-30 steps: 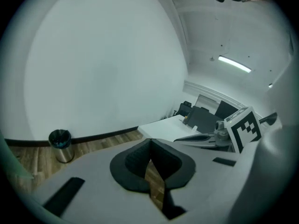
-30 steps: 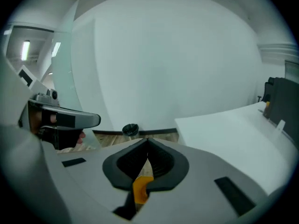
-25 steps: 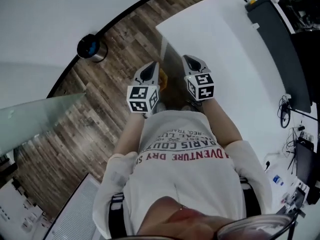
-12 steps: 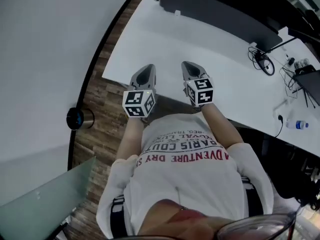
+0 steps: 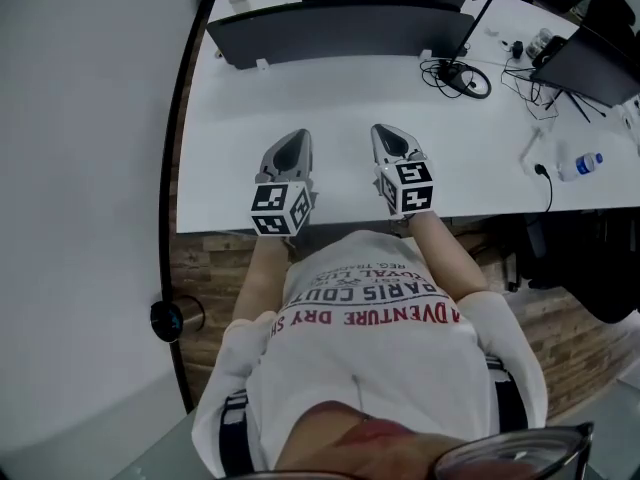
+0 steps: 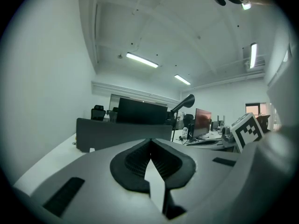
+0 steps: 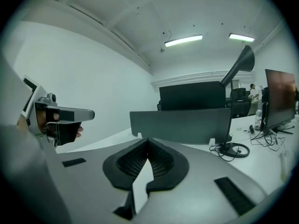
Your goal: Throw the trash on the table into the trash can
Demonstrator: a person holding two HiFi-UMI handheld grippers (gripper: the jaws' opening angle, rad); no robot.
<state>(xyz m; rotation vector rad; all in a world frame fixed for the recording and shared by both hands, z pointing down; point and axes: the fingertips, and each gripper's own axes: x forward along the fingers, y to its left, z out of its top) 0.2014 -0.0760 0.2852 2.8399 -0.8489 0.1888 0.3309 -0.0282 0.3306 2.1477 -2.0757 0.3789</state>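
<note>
Left gripper [image 6: 149,143]: jaws are seen fully closed, ribbed pads meeting at the tips, nothing held between them. Right gripper [image 7: 148,143]: same, jaws shut tip to tip, nothing gripped. Both are held side by side, pointing roughly level, over the near edge of the white rectangular table [image 5: 240,168]. No trash is carried at present. The table area directly ahead of the jaws is bare. The only likely trash item made out is a clear plastic bottle with a blue cap [image 5: 579,166], lying on its side at the table's right end, well apart from both grippers; whether it counts as trash cannot be confirmed. The small round dark trash can with a blue inside [image 5: 175,318] is on the wood floor by the wall, to the person's left and off the table; its contents cannot be resolved. Progress is judged as between cycles: nothing in hand, and at least a reach to the bottle and a carry to the can are probably left. Count: two grippers, one trash can, one bottle, one dark grey desk divider panel [image 5: 340,30], one coiled black cable [image 5: 466,78].
</note>
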